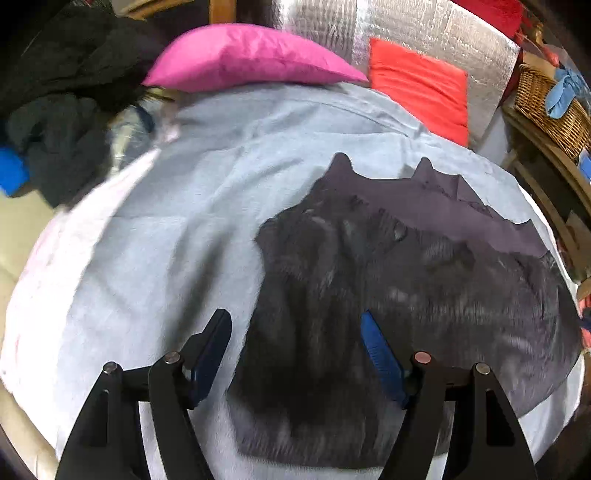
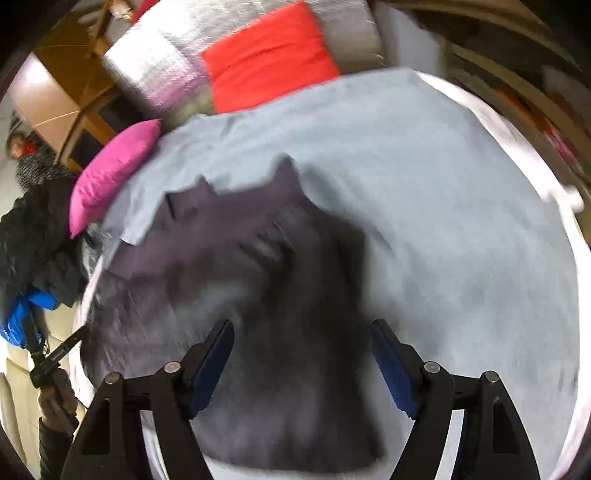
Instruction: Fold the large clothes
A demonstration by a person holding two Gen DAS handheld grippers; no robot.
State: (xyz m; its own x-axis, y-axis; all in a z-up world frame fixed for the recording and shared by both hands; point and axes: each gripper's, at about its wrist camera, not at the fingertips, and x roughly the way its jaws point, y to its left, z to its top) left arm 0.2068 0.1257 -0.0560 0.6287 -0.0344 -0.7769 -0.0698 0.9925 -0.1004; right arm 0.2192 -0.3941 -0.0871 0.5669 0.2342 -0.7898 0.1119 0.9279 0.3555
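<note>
Clothing in a dark heap (image 1: 62,122) at far left, beside a blue patch (image 1: 11,173). Next along, a pink pillow (image 1: 251,55) at the head of the pale blue sheet (image 1: 166,240), then a red cushion (image 1: 421,85) against silver quilted padding (image 1: 436,33). At far right, a wicker basket (image 1: 550,107) (blue cloth inside).

Spread flat on the sheet, right of centre: dark grey furry garment (image 1: 369,295), its smoother purple-grey lining (image 1: 424,192) showing along the far edge. Over it, left gripper (image 1: 295,350) with fingers wide apart, holding nothing. Likewise right gripper (image 2: 301,362), spread open above the same garment's near part, nothing between the blue pads (image 2: 391,373). Right wrist view motion-blurred.
</note>
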